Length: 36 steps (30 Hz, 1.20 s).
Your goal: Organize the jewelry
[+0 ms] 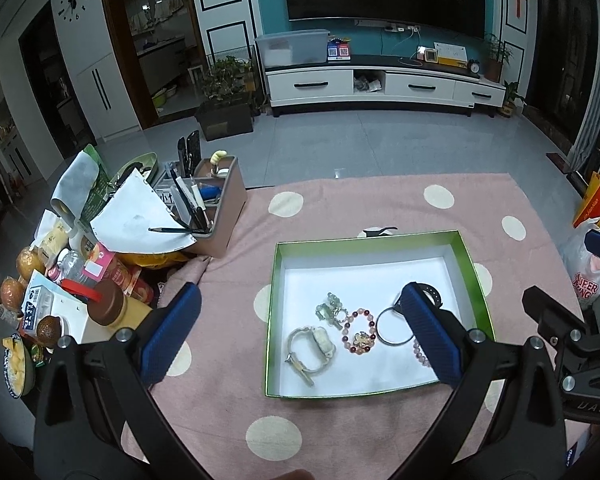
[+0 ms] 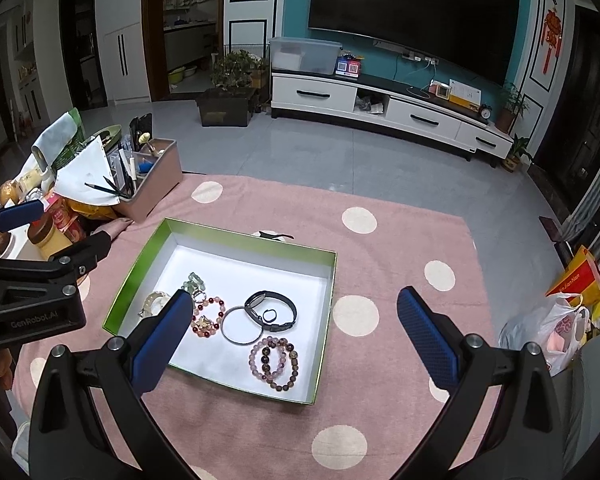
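Living-room setting: a pink cloth with cream dots (image 2: pixel 380 240) covered the tabletop (image 1: pixel 340 208), with a television and a white cabinet beyond. Both grippers hovered above the near edge, each with its jaws wide apart and holding nothing. The left gripper (image 1: pixel 298 320) hung over the green-rimmed tray (image 1: pixel 278 280), its right finger covering part of the tray's right side; the right gripper (image 2: pixel 296 324) hung over the same tray (image 2: pixel 332 272), its left finger above the tray's left half.

Jewelry lay loose on the tray's white floor, toward the near edge. From the left: a pale wristwatch (image 1: pixel 310 346), a green bead bracelet (image 1: pixel 332 306), a red-and-pink bead bracelet with a gold charm (image 2: pixel 208 318), a thin metal bangle (image 2: pixel 240 326), a black band (image 2: pixel 272 310) enclosing a small ring (image 2: pixel 269 314), and two pink and brown bead bracelets (image 2: pixel 274 362) nearest the near right corner. Several pieces touched or overlapped: the bangle lay against the black band, and the two bead bracelets sat side by side, touching.

At the tabletop's far left corner stood a brown organizer caddy (image 2: pixel 156 176) amid food packets and bottles.

Risks, as judged: closing on one piece would likely drag its touching neighbour; the thin bangle and small ring could slip from broad padded fingers; the light tray might shift on the cloth.
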Each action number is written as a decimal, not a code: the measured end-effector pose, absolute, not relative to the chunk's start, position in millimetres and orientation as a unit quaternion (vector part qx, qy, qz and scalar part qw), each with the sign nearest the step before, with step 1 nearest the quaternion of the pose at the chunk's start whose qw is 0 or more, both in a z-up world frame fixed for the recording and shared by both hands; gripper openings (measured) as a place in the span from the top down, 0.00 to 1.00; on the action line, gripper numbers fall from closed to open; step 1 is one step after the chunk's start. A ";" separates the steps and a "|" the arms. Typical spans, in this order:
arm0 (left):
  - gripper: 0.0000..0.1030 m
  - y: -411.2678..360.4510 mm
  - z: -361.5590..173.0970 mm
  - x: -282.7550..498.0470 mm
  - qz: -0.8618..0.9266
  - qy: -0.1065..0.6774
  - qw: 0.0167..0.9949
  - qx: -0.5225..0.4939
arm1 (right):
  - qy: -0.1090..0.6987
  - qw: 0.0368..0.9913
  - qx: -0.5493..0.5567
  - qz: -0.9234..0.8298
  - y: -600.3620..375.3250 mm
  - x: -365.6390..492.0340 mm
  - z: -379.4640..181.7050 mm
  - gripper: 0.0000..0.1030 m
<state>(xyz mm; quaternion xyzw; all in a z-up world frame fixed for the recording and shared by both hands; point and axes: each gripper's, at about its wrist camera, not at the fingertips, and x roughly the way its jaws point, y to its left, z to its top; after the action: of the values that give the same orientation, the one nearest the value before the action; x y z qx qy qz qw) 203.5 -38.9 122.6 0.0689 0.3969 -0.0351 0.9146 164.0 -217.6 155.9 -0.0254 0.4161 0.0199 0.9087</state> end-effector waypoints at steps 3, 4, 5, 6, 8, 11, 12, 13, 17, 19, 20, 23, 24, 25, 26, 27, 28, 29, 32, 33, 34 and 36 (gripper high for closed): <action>0.02 -38.1 121.2 204.5 -0.035 0.398 0.914 0.069 | 0.417 0.908 -0.023 0.018 -219.3 164.5 154.4 0.01; 0.02 -38.0 121.1 204.5 -0.034 0.398 0.914 0.069 | 0.417 0.909 -0.023 0.018 -219.4 164.4 154.5 0.01; 0.02 -37.8 120.9 204.6 -0.034 0.398 0.914 0.069 | 0.417 0.908 -0.023 0.018 -219.7 165.1 154.6 0.01; 0.02 -37.8 120.5 204.9 -0.034 0.398 0.914 0.068 | 0.417 0.908 -0.023 0.019 -219.5 165.2 154.8 0.01; 0.02 -37.5 119.5 204.6 -0.033 0.398 0.914 0.068 | 0.416 0.909 -0.026 0.017 -219.5 165.1 154.6 0.01; 0.02 -36.6 119.2 204.8 -0.033 0.398 0.914 0.068 | 0.414 0.910 -0.028 0.016 -218.4 164.5 154.4 0.01; 0.02 -36.6 119.3 204.8 -0.032 0.398 0.914 0.069 | 0.415 0.909 -0.028 0.017 -218.5 164.7 154.0 0.01; 0.02 -35.9 118.5 204.9 -0.031 0.397 0.915 0.069 | 0.416 0.909 -0.027 0.017 -218.4 164.8 153.8 0.01; 0.02 -33.7 116.9 204.6 -0.030 0.398 0.914 0.068 | 0.417 0.908 -0.028 0.016 -217.3 165.0 152.8 0.01; 0.02 -33.2 116.2 204.4 -0.030 0.398 0.915 0.068 | 0.418 0.908 -0.027 0.015 -217.3 164.6 152.3 0.01; 0.02 -33.6 116.5 204.5 -0.029 0.398 0.914 0.069 | 0.418 0.908 -0.027 0.016 -217.2 164.5 151.4 0.01; 0.02 -32.1 116.0 204.7 -0.027 0.397 0.914 0.071 | 0.418 0.908 -0.026 0.016 -217.4 164.6 151.3 0.01; 0.02 -31.7 115.7 204.8 -0.024 0.397 0.915 0.073 | 0.418 0.908 -0.026 0.017 -217.4 164.7 151.0 0.01; 0.02 -31.5 115.5 204.5 -0.022 0.396 0.915 0.074 | 0.418 0.908 -0.026 0.017 -217.3 165.0 150.5 0.01; 0.02 -31.7 115.4 204.3 -0.022 0.396 0.915 0.074 | 0.418 0.908 -0.026 0.017 -217.2 165.1 150.5 0.01; 0.02 -31.5 115.0 204.5 -0.022 0.397 0.915 0.074 | 0.418 0.908 -0.026 0.018 -217.1 165.2 150.2 0.01; 0.02 -31.6 114.6 205.3 -0.022 0.398 0.914 0.074 | 0.419 0.907 -0.027 0.018 -217.1 165.3 150.1 0.01; 0.02 -32.2 114.3 205.1 -0.021 0.398 0.914 0.074 | 0.419 0.907 -0.028 0.018 -216.9 165.5 149.5 0.01; 0.02 -32.6 114.6 205.1 -0.022 0.398 0.914 0.074 | 0.419 0.907 -0.027 0.018 -216.7 165.5 149.0 0.01; 0.02 -32.6 114.7 205.1 -0.021 0.398 0.914 0.074 | 0.419 0.908 -0.027 0.018 -216.7 165.4 149.0 0.01; 0.02 -32.6 114.6 205.1 -0.021 0.398 0.914 0.074 | 0.419 0.908 -0.027 0.017 -216.8 165.5 148.8 0.01; 0.02 -32.7 114.9 205.1 -0.022 0.397 0.914 0.074 | 0.419 0.907 -0.027 0.017 -216.5 165.8 148.4 0.01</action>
<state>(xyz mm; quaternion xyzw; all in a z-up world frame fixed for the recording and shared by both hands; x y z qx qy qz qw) 205.1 -32.7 114.9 0.0739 0.3974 -0.0216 0.9144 165.8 -216.5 148.4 -0.0269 0.4189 0.0173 0.9075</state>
